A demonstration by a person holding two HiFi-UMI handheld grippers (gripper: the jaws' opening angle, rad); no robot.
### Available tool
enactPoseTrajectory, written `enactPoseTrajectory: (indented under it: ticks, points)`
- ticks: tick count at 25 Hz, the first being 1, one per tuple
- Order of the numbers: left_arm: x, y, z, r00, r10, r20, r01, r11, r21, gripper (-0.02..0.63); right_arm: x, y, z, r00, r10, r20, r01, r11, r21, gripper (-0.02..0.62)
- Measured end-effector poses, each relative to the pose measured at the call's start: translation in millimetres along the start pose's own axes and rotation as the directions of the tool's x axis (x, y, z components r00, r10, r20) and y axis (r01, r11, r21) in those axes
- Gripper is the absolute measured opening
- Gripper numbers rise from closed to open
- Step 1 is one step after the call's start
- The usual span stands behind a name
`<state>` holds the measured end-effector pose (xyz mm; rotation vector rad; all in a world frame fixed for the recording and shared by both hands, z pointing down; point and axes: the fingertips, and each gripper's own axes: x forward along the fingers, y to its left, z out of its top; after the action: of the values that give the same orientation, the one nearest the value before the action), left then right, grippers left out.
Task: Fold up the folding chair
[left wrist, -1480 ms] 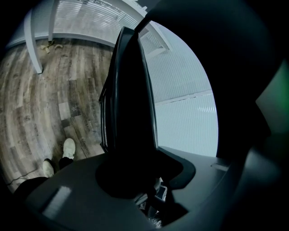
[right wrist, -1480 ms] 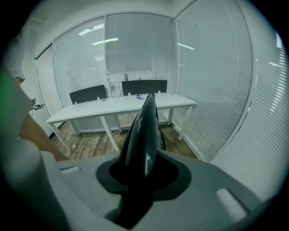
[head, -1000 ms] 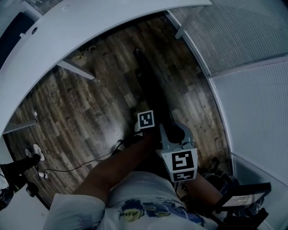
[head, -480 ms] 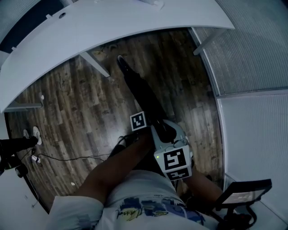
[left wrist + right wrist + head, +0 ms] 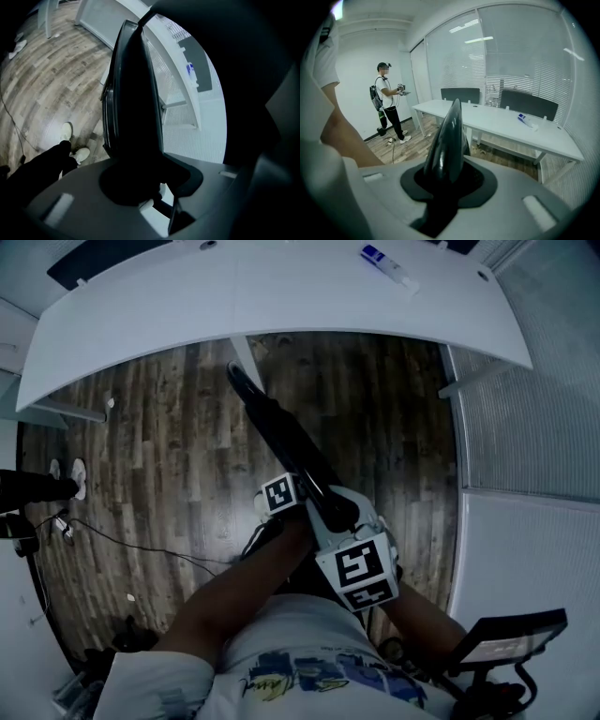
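The folding chair (image 5: 286,442) is black and folded flat. In the head view it slants from my hands up and left toward the table's edge, above the wooden floor. My left gripper (image 5: 302,507) and right gripper (image 5: 339,517) hold its near end side by side, each shut on it. The left gripper view shows the chair (image 5: 133,103) as a dark upright slab running out of the left gripper (image 5: 140,185). In the right gripper view its glossy edge (image 5: 449,136) rises from the right gripper (image 5: 445,185). The pads are hidden by the chair.
A long white table (image 5: 281,324) spans the far side, with a small blue-and-white tube (image 5: 389,268) on it and a leg (image 5: 246,362) near the chair's tip. Glass walls with blinds (image 5: 534,409) stand right. A cable (image 5: 122,545) crosses the floor. Another person (image 5: 389,101) stands at the far left.
Both grippers and the chair have swung together, the chair's far end moving left. The table now fills the whole top of the head view. The grips look unchanged.
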<state>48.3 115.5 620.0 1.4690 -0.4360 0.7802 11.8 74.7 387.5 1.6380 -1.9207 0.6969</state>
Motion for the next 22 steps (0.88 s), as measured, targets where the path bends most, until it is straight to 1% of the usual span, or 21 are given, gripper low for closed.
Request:
enactPoseTrajectory:
  ticks: [5, 11, 17, 22]
  points:
    - [-30.9, 23.5, 42.2, 0.998, 0.003, 0.070, 0.003, 0.996, -0.086, 0.133, 37.6, 22.3, 33.3, 0.995, 0.096, -0.014, -0.097, 0.994, -0.055, 0.081]
    - [-50.7, 54.4, 91.9, 0.991, 0.021, 0.130, 0.002, 0.985, -0.173, 0.132, 88.8, 37.6, 60.9, 0.980, 0.194, -0.036, -0.196, 0.976, -0.095, 0.083]
    - [-68.1, 77.2, 133.8, 0.982, 0.030, 0.189, 0.016, 0.972, -0.236, 0.132, 128.0, 51.8, 85.8, 0.964, 0.259, -0.054, -0.265, 0.954, -0.142, 0.083]
    - [-71.3, 88.2, 162.5, 0.970, 0.045, 0.240, 0.028, 0.956, -0.292, 0.132, 153.8, 51.2, 99.1, 0.944, 0.321, -0.074, -0.329, 0.927, -0.178, 0.083]
